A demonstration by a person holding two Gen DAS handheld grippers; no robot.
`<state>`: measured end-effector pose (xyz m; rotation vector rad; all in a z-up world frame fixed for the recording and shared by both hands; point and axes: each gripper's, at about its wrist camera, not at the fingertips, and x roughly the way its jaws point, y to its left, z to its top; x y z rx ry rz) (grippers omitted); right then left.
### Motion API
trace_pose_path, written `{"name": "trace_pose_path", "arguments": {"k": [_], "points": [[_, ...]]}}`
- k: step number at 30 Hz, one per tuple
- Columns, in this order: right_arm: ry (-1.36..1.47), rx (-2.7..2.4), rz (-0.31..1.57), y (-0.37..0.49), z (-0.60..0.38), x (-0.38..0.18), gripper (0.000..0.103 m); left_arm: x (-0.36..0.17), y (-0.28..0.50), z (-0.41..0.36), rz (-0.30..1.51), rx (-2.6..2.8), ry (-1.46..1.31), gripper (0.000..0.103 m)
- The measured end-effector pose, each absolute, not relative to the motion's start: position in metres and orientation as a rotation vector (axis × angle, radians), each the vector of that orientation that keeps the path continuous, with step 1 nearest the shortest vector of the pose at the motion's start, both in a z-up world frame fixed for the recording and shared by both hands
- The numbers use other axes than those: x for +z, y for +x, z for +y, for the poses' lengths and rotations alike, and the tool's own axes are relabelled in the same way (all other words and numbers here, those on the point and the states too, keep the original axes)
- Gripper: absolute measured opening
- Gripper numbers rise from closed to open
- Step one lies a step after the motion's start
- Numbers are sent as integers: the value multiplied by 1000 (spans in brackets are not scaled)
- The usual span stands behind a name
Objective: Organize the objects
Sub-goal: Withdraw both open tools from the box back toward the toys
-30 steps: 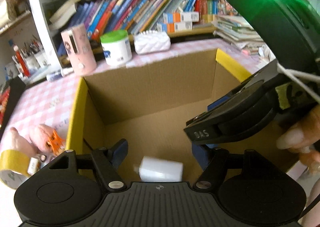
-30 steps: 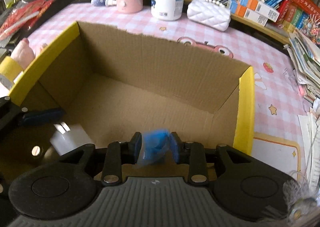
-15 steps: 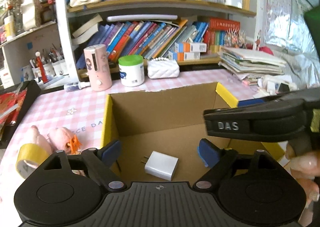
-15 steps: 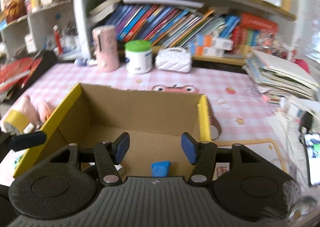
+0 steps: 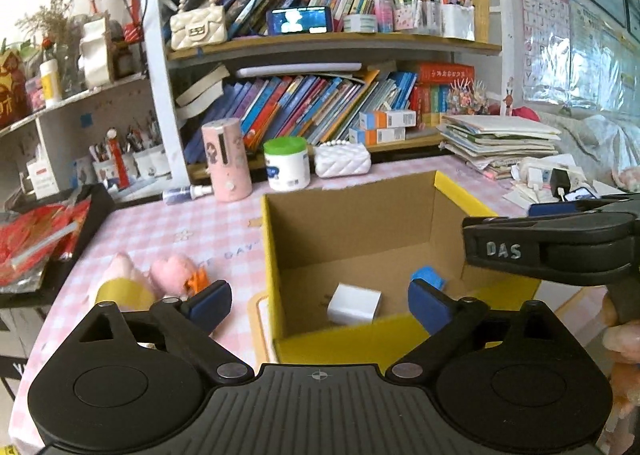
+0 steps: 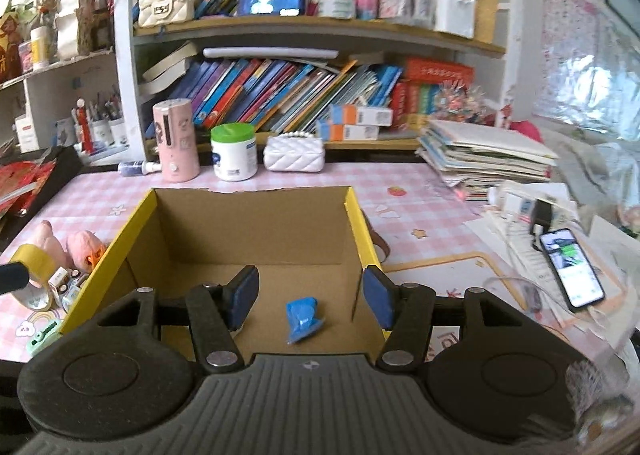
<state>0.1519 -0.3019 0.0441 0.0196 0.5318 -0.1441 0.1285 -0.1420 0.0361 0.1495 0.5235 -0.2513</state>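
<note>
The left gripper (image 5: pixel 319 305) is hovering at the near rim of the cardboard box (image 5: pixel 348 223), its blue fingers (image 5: pixel 428 305) spreading wide with nothing clamped between them. The right gripper (image 6: pixel 306 297) is hanging over the same near rim, its fingers (image 6: pixel 376 295) opening as well and gripping nothing; in the left wrist view its black body is showing side-on at the box's right edge.

Inside the box, a white charger block (image 5: pixel 354 305) is lying on the floor toward the near left, and a small blue packet (image 6: pixel 302 317) is lying on the floor to the charger's right, near the front wall. Neither one is touching any finger.

Left of the box, on the pink checked surface (image 6: pixel 404 175), a roll of yellow tape (image 6: pixel 34 261) is sitting beside a pink plush toy (image 6: pixel 82 245). Right of the box, a phone (image 6: pixel 572 269) with a lit screen is lying on loose papers.

Beyond the box's far wall, a pink cylinder (image 6: pixel 176 141), a white jar with a green lid (image 6: pixel 234 153) and a white quilted purse (image 6: pixel 294 155) are standing in a row, left to right. Behind them a bookshelf (image 6: pixel 304 87) is holding leaning books, and to the box's far right a stack of papers (image 6: pixel 484 159) is piling up.
</note>
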Motion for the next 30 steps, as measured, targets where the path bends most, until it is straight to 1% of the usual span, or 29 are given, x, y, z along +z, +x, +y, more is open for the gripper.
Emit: {"name": "trace_pose_path", "arguments": {"k": [4, 15, 23, 30], "points": [[19, -178, 540, 132, -291, 39, 60, 32, 117, -128, 546, -246, 138, 97], [49, -200, 695, 79, -252, 9, 68, 4, 72, -82, 673, -221, 130, 98], [42, -140, 758, 46, -212, -5, 69, -9, 40, -47, 734, -176, 118, 98], [35, -72, 783, 34, -182, -9, 73, -11, 22, -20, 756, -121, 104, 98]]}}
